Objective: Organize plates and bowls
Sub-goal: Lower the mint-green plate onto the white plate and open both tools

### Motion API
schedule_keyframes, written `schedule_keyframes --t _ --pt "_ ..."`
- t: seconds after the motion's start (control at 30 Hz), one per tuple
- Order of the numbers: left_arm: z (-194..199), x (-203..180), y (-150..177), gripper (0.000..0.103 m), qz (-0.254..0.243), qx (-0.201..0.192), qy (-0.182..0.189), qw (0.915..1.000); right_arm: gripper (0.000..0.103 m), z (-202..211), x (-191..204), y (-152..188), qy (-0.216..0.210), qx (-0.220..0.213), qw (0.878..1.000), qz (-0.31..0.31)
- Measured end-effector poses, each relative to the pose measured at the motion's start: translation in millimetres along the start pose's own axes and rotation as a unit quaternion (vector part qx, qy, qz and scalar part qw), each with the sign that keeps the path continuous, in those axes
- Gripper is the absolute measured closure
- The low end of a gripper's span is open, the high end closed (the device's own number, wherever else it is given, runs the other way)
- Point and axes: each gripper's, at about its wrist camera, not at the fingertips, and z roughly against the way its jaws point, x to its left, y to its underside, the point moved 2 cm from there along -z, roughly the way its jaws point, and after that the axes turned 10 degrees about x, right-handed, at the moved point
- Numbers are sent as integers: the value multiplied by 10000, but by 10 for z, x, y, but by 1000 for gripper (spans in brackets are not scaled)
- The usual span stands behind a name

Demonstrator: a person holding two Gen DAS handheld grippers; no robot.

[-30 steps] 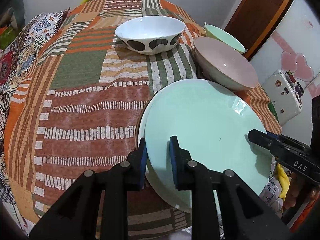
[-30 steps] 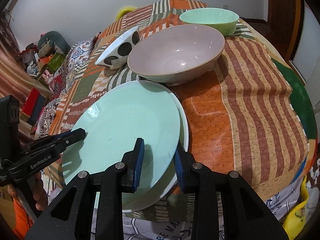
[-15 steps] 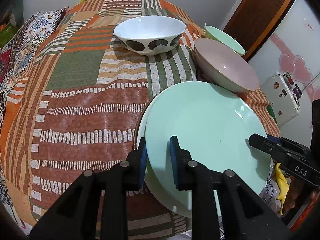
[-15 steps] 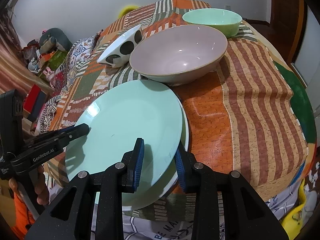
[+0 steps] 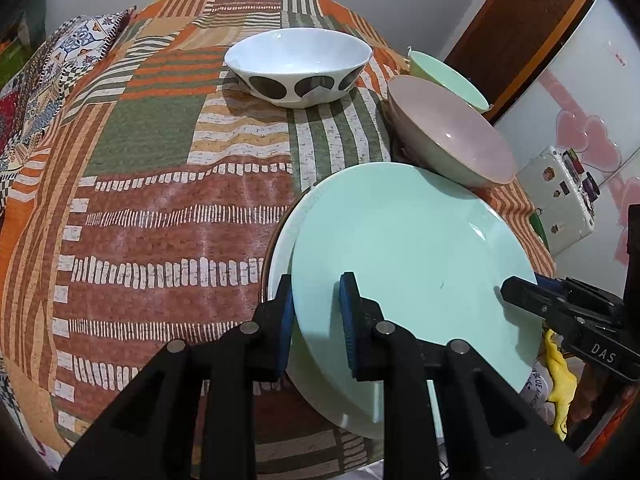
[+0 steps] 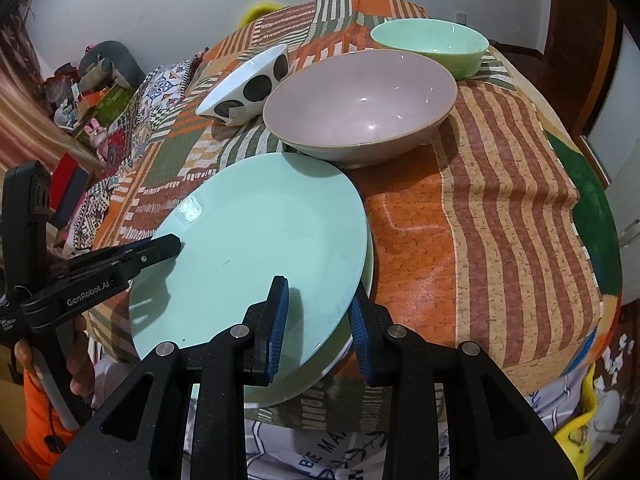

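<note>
While both tongs [image 5: 316, 312] [image 6: 318, 316] still clasp the mint plate [image 5: 408, 240], it tilts higher, white plate [image 5: 280, 248] beneath.

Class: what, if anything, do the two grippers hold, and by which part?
Both hold the mint-green plate by its near rim: the left gripper at its left edge, the right gripper at its right edge.

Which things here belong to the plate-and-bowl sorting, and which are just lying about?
Job:
mint plate, gripped by both tools
white plate beneath it
pink bowl
green bowl
spotted white bowl

Lying about:
patchwork tablecloth
stickered white box
plush toys
</note>
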Motion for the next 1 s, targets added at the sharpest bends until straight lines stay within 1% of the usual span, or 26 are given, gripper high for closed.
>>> schedule_keyframes --t 0.2,0.37,0.47,0.6,0.73,0.87,0.9,0.97,1.0 --pt "-6 -3 -1 82 0 7 -6 10000 74 16 13 12 79 20 9999 120" --pt "-16 -29 7 83 -55 -5 -121 9999 74 17 -17 25 283 100 9994 194" --pt "-21 -36 3 83 -58 3 -142 9999 74 34 -50 40 110 71 9998 157" --pt "-22 -43 9 83 -47 14 -186 9998 74 23 -29 36 158 43 9997 162" --pt "3 -70 33 83 -81 28 -338 9994 74 12 -56 42 18 49 9999 100" --pt "41 -98 65 83 -158 34 -546 9984 74 8 -82 71 -35 37 10000 41" --pt "54 -100 64 83 -169 10 -610 9980 74 10 -82 78 -42 25 10000 31" --pt "104 -119 64 82 -239 -117 -862 9959 74 19 -80 89 -62 -3 10000 16" --pt "134 -134 65 81 -288 -175 -924 9952 73 23 -77 92 -92 -17 10000 17"
